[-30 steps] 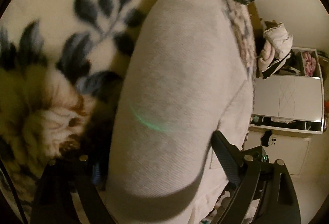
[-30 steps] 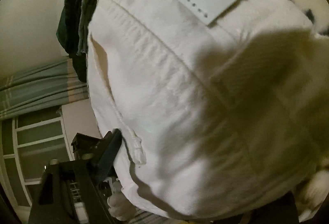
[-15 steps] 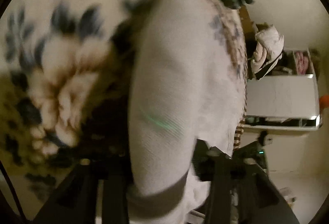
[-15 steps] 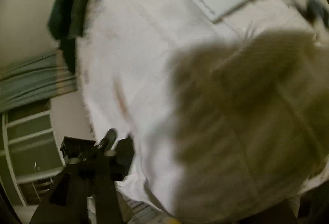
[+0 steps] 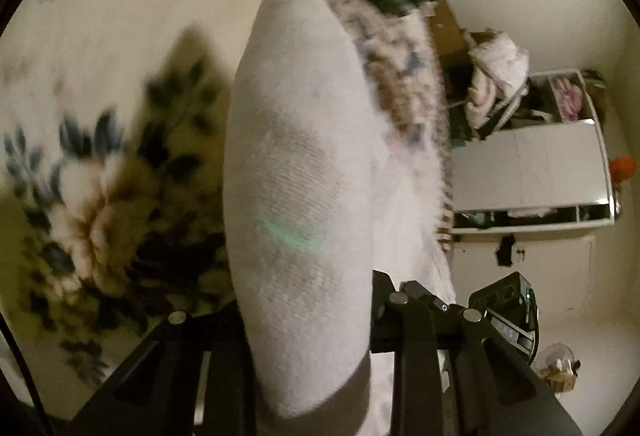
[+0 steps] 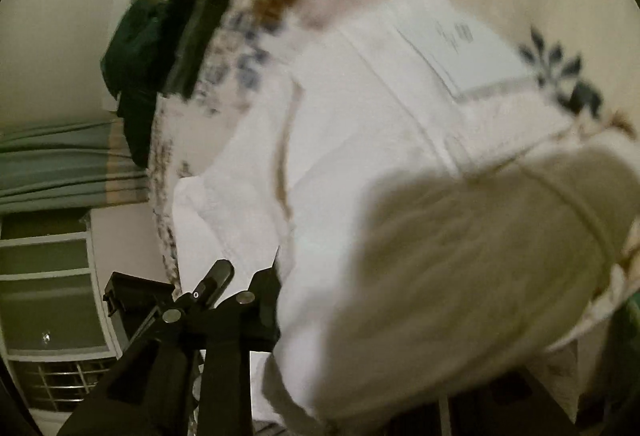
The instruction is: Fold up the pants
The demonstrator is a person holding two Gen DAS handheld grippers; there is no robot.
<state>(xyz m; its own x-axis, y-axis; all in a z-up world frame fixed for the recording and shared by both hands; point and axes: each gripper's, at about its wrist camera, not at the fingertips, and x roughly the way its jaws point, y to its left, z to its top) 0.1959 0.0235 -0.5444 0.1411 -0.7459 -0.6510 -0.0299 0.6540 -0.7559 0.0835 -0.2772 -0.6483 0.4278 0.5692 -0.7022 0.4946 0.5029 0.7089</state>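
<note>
Pants: we see the white pants (image 5: 296, 203) lying on a floral blanket (image 5: 92, 171), one end bunched up between our left gripper (image 5: 308, 320) fingers, the waist end with its pale sewn label (image 6: 460, 43) in the right wrist view.
Left gripper: we find its two black fingers (image 5: 404, 316) on either side of a thick fold of the white cloth; the jaws are closing and the cloth fills the gap between them, pinched.
Right gripper: we see one dark finger (image 6: 260, 304) of our right gripper (image 6: 360, 324) at the left edge of the pants; the other is hidden under the shadowed cloth. The jaws are closing with the pants between them, and the fabric looks gathered in the grasp.
Blanket: we note cream pile with blue leaves and a brown-edged flower, left of the pants in the left view.
Dark clothes: we see dark green garments (image 6: 176, 35) at the far edge of the blanket, apart from the pants.
Room: we see a white cabinet (image 5: 528, 171) to the right in the left view, and a striped curtain (image 6: 60, 163) at left in the right view.
Sharpness: we find both views blurred.
</note>
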